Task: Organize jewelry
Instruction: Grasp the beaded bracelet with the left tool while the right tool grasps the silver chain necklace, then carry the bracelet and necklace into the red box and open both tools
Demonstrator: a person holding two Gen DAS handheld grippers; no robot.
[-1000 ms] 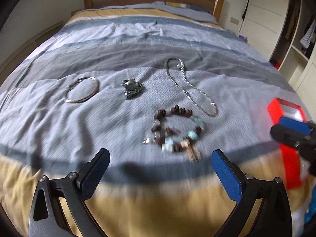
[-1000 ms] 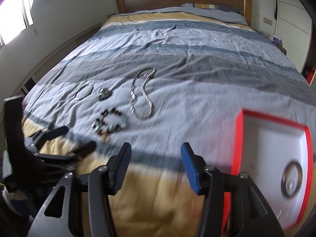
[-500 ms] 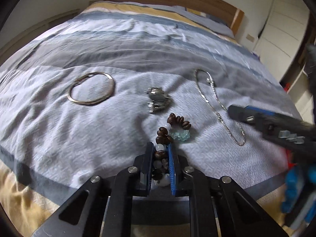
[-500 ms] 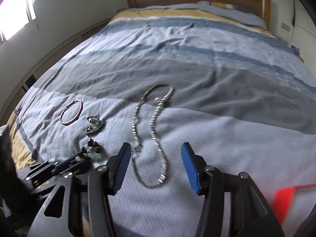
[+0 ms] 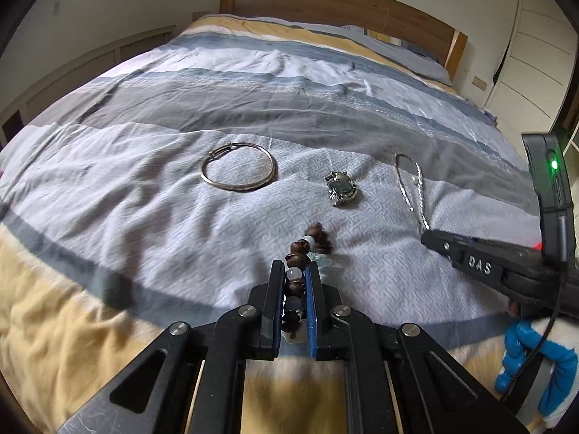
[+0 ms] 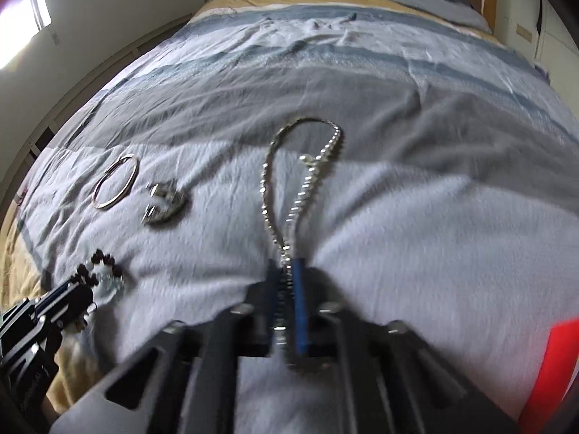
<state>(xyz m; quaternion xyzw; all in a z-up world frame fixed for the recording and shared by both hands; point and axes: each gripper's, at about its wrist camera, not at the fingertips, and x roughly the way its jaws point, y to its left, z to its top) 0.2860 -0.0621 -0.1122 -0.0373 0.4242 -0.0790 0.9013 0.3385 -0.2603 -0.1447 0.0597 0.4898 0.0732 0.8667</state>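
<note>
On striped bedding (image 5: 144, 188), jaws clamp: left on beaded bracelet (image 5: 307, 249), right on silver chain (image 6: 286, 195).

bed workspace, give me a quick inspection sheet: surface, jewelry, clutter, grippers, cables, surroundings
surface: striped bedspread in blue, grey and yellow, wrinkled.
job's things: beaded bracelet pinched at its near end; silver chain necklace pinched at its near end; bangle and watch lying loose; red tray at the right edge, contents out of view.
clutter: nothing seen.
grippers: left gripper shut on the beaded bracelet; right gripper shut on the silver chain necklace.
cables: thin black cable by the blue-gloved hand.
surroundings: wooden headboard, white wardrobe doors.
</note>
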